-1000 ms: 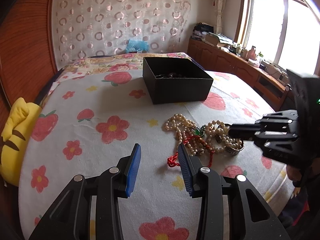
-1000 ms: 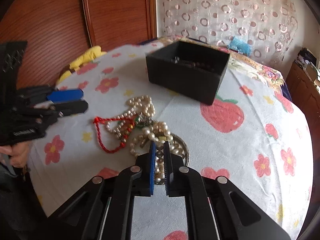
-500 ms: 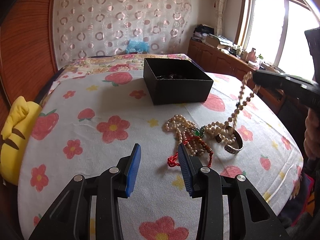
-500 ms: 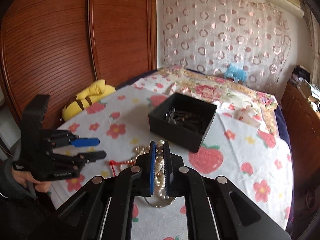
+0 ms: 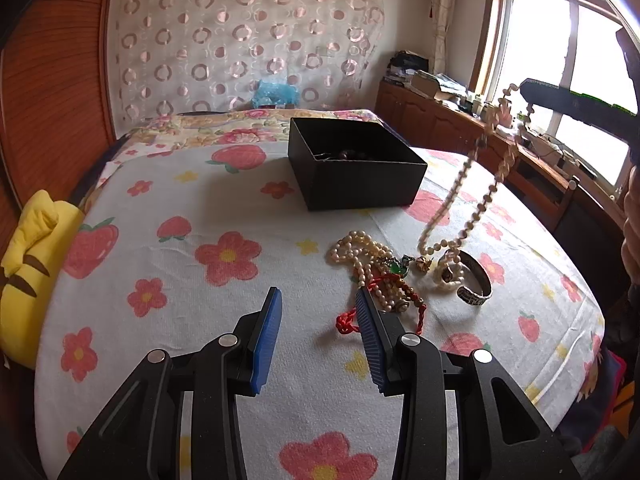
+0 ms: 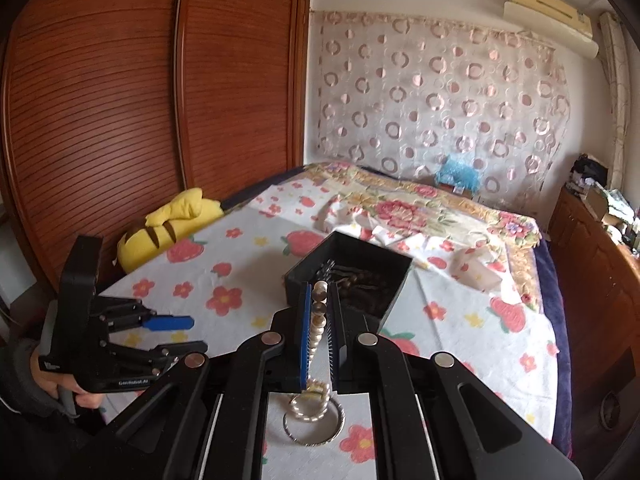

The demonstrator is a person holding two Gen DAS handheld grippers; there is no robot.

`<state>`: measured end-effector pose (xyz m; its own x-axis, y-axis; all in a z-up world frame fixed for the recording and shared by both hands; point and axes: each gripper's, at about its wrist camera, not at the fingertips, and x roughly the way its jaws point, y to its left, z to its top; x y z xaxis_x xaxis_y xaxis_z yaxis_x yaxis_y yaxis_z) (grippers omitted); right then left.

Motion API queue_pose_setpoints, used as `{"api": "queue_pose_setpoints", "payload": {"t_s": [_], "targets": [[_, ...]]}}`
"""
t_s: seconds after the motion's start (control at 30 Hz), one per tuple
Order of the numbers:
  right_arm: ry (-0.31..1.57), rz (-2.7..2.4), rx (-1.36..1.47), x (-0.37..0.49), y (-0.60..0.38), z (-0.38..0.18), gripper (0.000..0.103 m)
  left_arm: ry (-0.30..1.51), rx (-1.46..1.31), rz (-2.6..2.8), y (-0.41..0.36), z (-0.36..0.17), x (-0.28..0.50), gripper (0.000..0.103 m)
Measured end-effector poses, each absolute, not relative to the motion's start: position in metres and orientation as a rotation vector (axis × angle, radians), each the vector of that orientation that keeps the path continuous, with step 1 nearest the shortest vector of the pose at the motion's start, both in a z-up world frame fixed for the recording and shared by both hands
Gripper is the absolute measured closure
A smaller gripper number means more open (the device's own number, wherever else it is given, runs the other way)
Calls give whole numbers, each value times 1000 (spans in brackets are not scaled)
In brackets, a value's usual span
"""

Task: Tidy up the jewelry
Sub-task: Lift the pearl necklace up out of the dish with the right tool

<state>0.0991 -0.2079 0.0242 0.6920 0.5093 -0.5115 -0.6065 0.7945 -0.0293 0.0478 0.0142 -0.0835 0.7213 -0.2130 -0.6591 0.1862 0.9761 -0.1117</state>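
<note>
My right gripper [image 6: 319,292] is shut on a pearl necklace [image 6: 319,312], whose beads run between its blue pads. In the left wrist view the same necklace [image 5: 472,196] hangs in a long loop from the right gripper [image 5: 524,90] at the upper right, its low end still by the pile. That jewelry pile [image 5: 384,268] holds more pearls, a red cord [image 5: 352,320] and a silver bangle [image 5: 476,280]. Behind it stands a black open box [image 5: 356,168] with dark items inside. My left gripper [image 5: 318,304] hovers open just left of the pile, holding nothing.
A flower-and-strawberry sheet [image 5: 200,248] covers the bed. At the left edge a yellow plush toy [image 5: 28,256] lies beside the wooden wardrobe [image 6: 120,100]. Wooden cabinets [image 5: 460,128] with clutter run under the window on the right. A person's hand [image 6: 60,384] holds the left gripper.
My right gripper has risen from the pile with the pearl necklace, drawing it up into a hanging loop. The left gripper stayed where it was.
</note>
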Motion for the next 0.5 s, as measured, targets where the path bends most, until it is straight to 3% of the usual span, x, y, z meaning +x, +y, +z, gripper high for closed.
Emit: {"api": "queue_pose_setpoints", "payload": {"t_s": [0.5], "targets": [[420,572,-210,97,-226,61,95,729,-44,-221,13,-83,47,67]]}}
